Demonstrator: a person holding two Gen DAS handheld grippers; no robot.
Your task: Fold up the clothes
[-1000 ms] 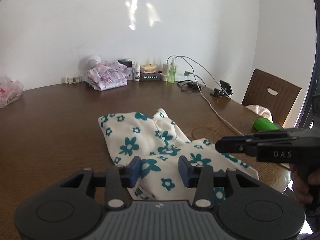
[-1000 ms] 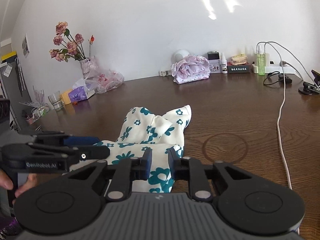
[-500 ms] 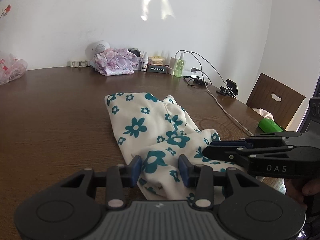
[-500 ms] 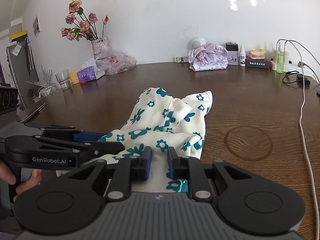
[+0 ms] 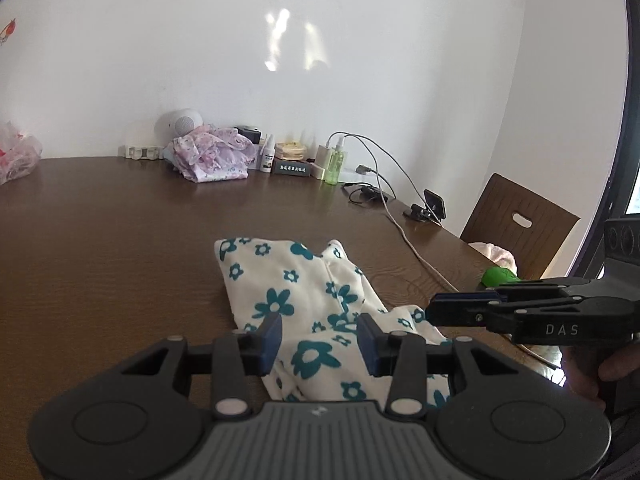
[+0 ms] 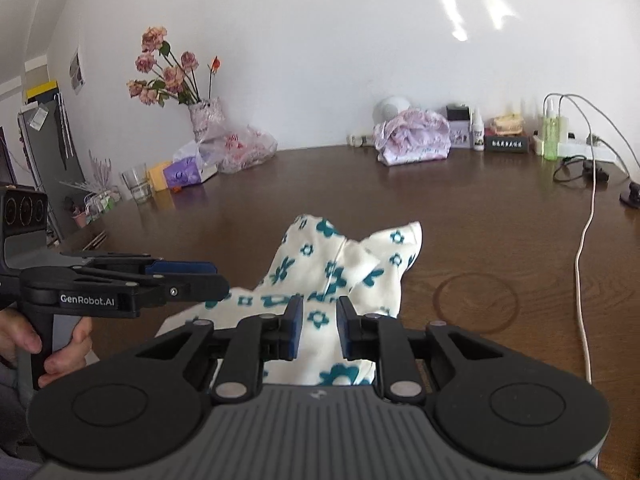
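A cream garment with teal flowers (image 5: 288, 292) lies crumpled on the brown table (image 5: 100, 260), its near end toward me. My left gripper (image 5: 318, 336) hovers over that near end, jaws apart, cloth showing below the gap. The right gripper (image 6: 318, 320) stands just above the same end of the garment (image 6: 332, 268), with a narrower gap and nothing pinched. Each gripper shows side-on in the other's view: the right gripper (image 5: 430, 312) at the cloth's right edge, the left gripper (image 6: 216, 280) at its left edge. A hand (image 6: 60, 356) holds the left handle.
A folded pink garment (image 5: 212, 158), bottles and a power strip line the far wall. A white cable (image 6: 584, 248) runs down the table's right side. A vase of roses (image 6: 200, 116), bags and a glass (image 6: 136, 186) stand at the far left. A wooden chair (image 5: 516, 224) is at the right.
Both views tipped down toward the garment half a second ago and have come back up. The jaw gaps look the same, and the garment lies as before.
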